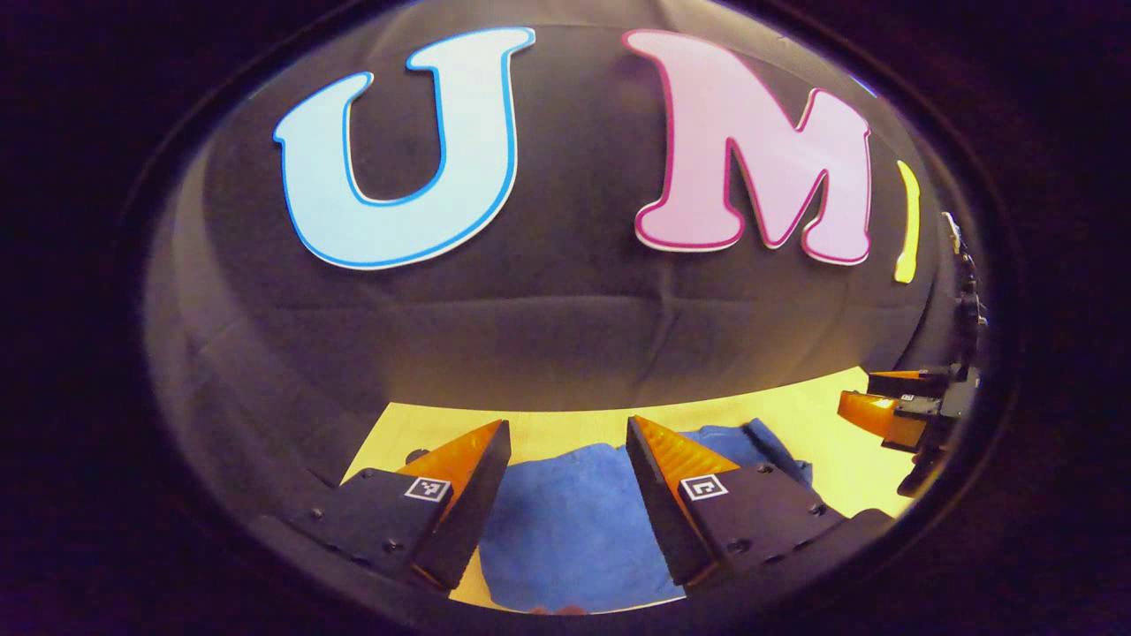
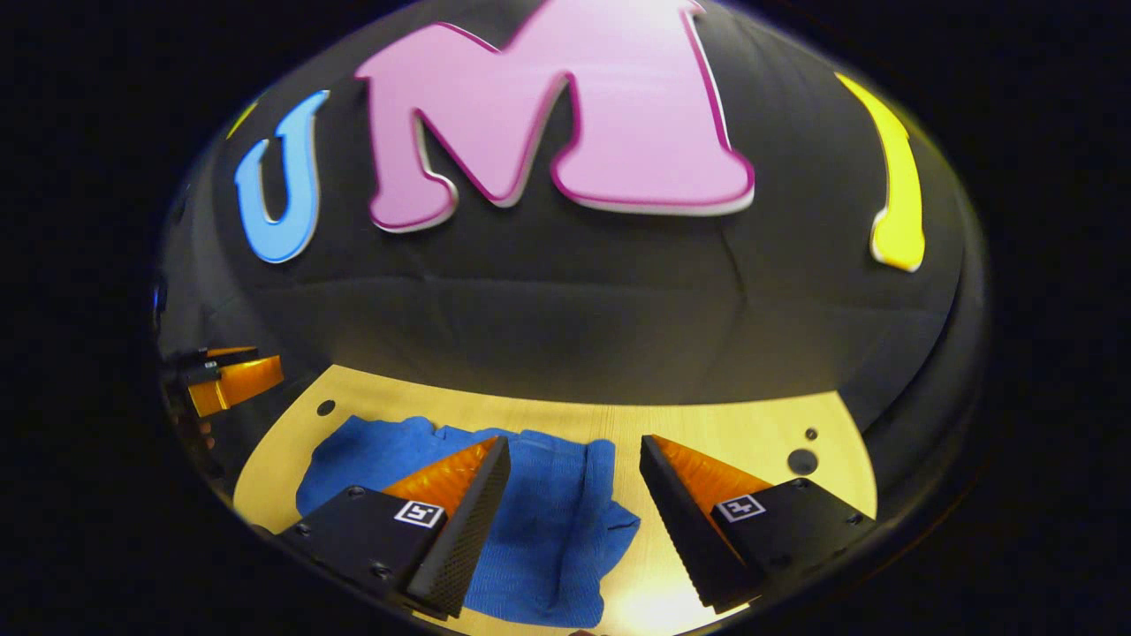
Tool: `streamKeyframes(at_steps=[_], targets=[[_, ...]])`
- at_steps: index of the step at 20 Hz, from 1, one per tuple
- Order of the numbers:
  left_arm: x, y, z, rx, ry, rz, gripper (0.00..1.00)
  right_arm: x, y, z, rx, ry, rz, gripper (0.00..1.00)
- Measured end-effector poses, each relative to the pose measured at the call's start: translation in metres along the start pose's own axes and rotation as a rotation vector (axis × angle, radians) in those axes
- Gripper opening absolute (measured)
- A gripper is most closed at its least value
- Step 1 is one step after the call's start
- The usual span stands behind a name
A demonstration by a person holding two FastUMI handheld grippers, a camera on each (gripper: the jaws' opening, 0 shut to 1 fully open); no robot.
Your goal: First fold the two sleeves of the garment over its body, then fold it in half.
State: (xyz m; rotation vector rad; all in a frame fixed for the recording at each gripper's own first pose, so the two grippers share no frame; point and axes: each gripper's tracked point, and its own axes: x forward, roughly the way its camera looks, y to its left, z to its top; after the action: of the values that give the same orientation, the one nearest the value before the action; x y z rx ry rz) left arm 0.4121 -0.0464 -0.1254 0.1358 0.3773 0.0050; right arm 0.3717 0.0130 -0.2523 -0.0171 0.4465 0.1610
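Garment: the blue garment point(image 2: 548, 521) lies on the yellow tabletop point(image 2: 751, 433) in front of the booth wall, already gathered into a compact, rumpled shape. In the right gripper view a narrow band runs down its right side, with a loose flap at the lower right corner.

Left tongs: your left tongs point(image 1: 565, 459) are spread wide and hold nothing. They hover over the middle of the cloth; I cannot tell how high.

Right tongs: your right tongs point(image 2: 574, 468) are also wide and empty. One finger sits over the cloth, the other over bare tabletop, so the garment's right edge falls between them.

Stage: by my judgement the sleeves look folded in, and the fold in half is what remains. The fisheye distortion leaves this uncertain.

Risk, single layer: if you close on the top layer alone, the lower layers will likely stay behind and the stack will open up.

Risk, loose flap: the band and flap on the right look unsecured. A lift from that edge could drag them out and undo the sleeve fold.

Risk, uneven lift: your two tongs stand at different places on the cloth. Raising one ahead of the other would probably skew the fold.

Risk, sliding: the tabletop looks smooth. A low drag may shift the whole garment rather than fold it.
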Motion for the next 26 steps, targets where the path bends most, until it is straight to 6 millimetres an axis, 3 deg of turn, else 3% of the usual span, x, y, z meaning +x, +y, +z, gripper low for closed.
streamKeyframes(at_steps=[5,8,12,15,17,26], targets=[[-0.107,-0.019,0.007,0.020,-0.121,-0.038,0.77,-0.108,0.036,0.052,-0.053,-0.151,0.009,0.95],[-0.175,-0.024,0.001,0.043,-0.180,-0.040,0.77,-0.179,0.058,0.067,-0.059,-0.249,-0.003,0.96],[-0.263,-0.030,-0.031,0.013,-0.213,-0.073,0.77,-0.276,0.093,0.059,-0.047,-0.316,0.054,0.95],[-0.318,-0.034,-0.038,-0.031,-0.335,-0.088,0.76,-0.341,0.101,0.040,-0.041,-0.344,0.061,0.93],[-0.354,-0.030,-0.051,-0.016,-0.382,-0.076,0.75,-0.371,0.103,0.030,-0.044,-0.338,0.064,0.93],[-0.432,-0.053,-0.083,-0.017,-0.466,-0.048,0.74,-0.471,0.094,0.030,-0.024,-0.455,0.013,0.93]])
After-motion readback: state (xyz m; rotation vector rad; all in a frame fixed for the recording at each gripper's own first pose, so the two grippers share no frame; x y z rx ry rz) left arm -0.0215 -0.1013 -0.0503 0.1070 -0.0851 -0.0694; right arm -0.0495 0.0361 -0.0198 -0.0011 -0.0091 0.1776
